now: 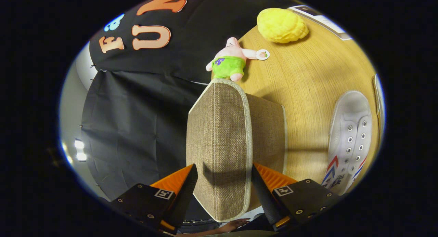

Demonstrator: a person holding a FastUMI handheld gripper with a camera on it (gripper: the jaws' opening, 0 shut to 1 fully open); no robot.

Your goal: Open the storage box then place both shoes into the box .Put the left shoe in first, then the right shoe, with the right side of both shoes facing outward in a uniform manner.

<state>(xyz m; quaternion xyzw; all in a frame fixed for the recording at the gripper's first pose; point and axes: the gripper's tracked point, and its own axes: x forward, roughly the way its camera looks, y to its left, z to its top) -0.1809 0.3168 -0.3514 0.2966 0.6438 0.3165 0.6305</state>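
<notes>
Gripper view: the fingers (pixel 224 185) stand on either side of the storage box lid (pixel 219 148), a woven beige panel with pale piping, and both press against its faces, gripping it. The lid is raised on edge above the box body (pixel 268 134), which sits on the wooden worktop (pixel 301 79). Beyond the lid lies a pink plush toy (pixel 231 61), and farther beyond a yellow plush (pixel 282 25). Beside the box, well apart, lies a white shoe (pixel 350 141), laces up.
</notes>
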